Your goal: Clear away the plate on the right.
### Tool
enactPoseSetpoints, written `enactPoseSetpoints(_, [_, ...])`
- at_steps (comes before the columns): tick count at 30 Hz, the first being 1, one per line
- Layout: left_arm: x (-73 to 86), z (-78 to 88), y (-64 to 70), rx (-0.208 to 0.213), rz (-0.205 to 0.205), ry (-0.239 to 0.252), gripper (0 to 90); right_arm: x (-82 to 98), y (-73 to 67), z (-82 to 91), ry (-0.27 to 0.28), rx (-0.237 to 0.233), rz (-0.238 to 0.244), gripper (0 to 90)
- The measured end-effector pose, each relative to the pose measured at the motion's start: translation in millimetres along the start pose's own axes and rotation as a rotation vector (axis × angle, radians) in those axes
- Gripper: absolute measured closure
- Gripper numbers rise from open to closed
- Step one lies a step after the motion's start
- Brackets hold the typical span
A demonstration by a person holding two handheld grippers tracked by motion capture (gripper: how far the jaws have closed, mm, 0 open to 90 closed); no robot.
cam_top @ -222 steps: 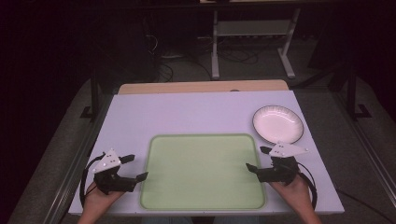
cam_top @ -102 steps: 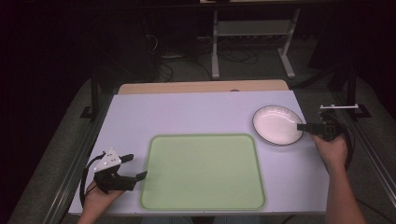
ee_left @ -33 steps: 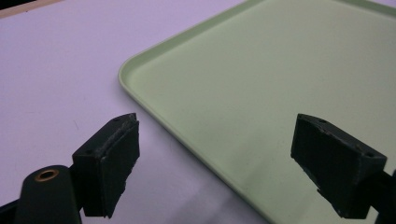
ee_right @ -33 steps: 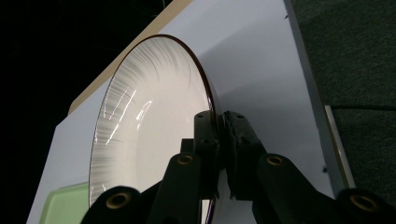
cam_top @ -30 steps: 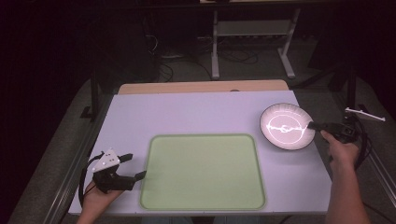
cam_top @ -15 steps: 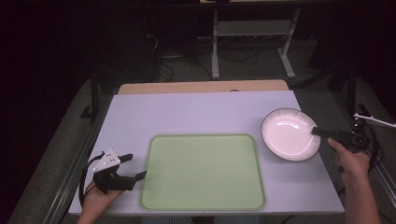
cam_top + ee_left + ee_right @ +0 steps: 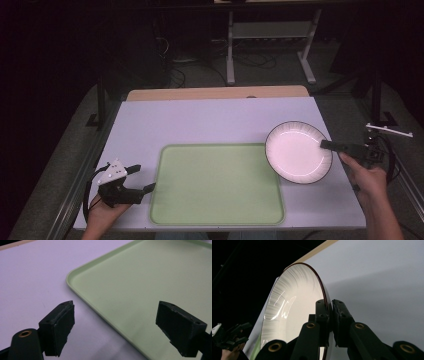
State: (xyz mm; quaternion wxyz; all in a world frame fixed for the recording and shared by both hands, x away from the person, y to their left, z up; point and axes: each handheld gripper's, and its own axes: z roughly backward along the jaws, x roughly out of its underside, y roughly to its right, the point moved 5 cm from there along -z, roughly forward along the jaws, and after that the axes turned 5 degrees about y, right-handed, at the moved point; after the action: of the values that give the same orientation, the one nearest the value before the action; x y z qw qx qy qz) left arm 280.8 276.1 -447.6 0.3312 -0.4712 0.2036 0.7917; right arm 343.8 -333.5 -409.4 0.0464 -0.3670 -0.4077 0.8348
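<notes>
My right claw (image 7: 325, 144) is pinched tight on the rim of the round white glazed plate (image 7: 298, 151), a glossy ceramic disc with fine fluted ribbing and a thin dark edge line. The plate hangs lifted and tilted just beyond the right edge of the pale green plastic tray (image 7: 216, 183), a smooth matte rectangle with rounded corners and a low raised lip. My left claw (image 7: 141, 179) rests on the smooth lilac tabletop (image 7: 200, 120) at the tray's left edge, its blocky black jaws spread wide and empty
</notes>
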Motion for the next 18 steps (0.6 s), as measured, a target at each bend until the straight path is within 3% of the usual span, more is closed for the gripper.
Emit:
enactPoseSetpoints(10, [0.0,0.0,-0.3,-0.001,0.001,0.000,15.2,5.8,-32.5,-10.8,-0.013,-0.052,0.052,82.5])
enactPoseSetpoints(18, [0.1,0.4,-0.5,-0.002,0.003,0.002,15.2,12.1,-66.2,-35.0,-0.041,-0.126,0.084,82.4])
